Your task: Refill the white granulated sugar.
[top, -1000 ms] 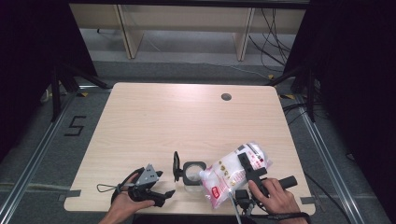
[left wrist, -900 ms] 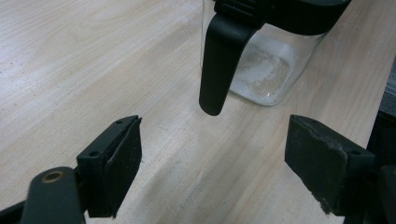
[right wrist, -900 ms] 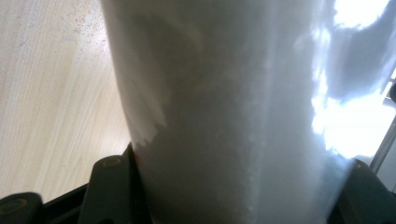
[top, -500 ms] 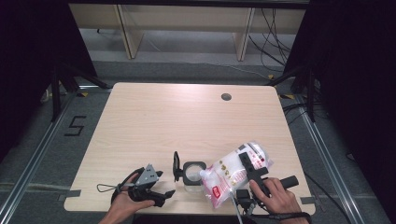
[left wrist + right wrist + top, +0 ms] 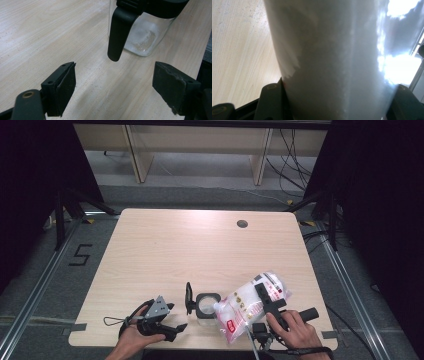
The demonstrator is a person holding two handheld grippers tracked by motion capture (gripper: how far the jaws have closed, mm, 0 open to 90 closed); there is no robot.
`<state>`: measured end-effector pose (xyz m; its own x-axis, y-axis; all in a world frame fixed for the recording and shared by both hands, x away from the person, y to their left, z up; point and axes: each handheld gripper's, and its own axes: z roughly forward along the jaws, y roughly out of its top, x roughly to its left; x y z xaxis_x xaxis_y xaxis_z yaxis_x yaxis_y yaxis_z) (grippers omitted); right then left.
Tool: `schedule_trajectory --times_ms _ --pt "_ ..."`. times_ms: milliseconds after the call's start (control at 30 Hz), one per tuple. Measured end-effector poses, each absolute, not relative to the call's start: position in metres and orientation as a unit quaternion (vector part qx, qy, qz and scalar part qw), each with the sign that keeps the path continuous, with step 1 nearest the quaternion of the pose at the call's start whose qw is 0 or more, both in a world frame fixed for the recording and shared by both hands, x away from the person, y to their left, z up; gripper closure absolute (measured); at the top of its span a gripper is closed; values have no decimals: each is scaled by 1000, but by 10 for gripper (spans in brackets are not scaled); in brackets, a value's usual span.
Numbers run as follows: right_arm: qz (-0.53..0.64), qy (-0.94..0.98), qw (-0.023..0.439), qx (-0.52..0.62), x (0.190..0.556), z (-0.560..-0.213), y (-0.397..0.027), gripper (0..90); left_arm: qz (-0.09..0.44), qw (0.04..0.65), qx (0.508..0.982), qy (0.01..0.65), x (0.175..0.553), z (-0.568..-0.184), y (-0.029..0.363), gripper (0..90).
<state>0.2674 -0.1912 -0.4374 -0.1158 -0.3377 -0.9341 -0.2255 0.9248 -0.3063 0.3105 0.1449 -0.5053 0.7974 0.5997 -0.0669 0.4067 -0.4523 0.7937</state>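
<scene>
A clear jar [image 5: 205, 307] with a black rim stands near the table's front edge, its black hinged lid [image 5: 189, 297] flipped up at its left. In the left gripper view the jar [image 5: 145, 37] holds a little white powder, and the lid's latch [image 5: 119, 32] hangs in front. My left gripper [image 5: 172, 320] rests open on the table left of the jar, nothing between its jaws. My right gripper [image 5: 267, 300] is shut on a clear plastic bag of white powder [image 5: 247, 307], tilted with its mouth down over the jar. The bag [image 5: 332, 62] fills the gap between the right jaws.
The light wooden table [image 5: 200, 250] has a round cable hole [image 5: 242, 224] at the back right. White dust speckles the wood near the bag [image 5: 242, 15]. Metal rails and a dark floor surround the table, with shelf legs behind.
</scene>
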Motion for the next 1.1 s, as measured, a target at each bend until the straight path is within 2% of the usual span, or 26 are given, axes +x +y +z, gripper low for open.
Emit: schedule_trajectory --times_ms 667,733,1100 --pt "-12 748 638 -180 274 -438 -191 431 114 424 845 304 305 -505 152 185" --pt "-13 747 639 -185 274 -436 -191 431 124 422 850 290 306 -504 153 185" --pt "-12 746 640 -184 275 -434 -194 431 120 420 846 306 304 -505 151 185"
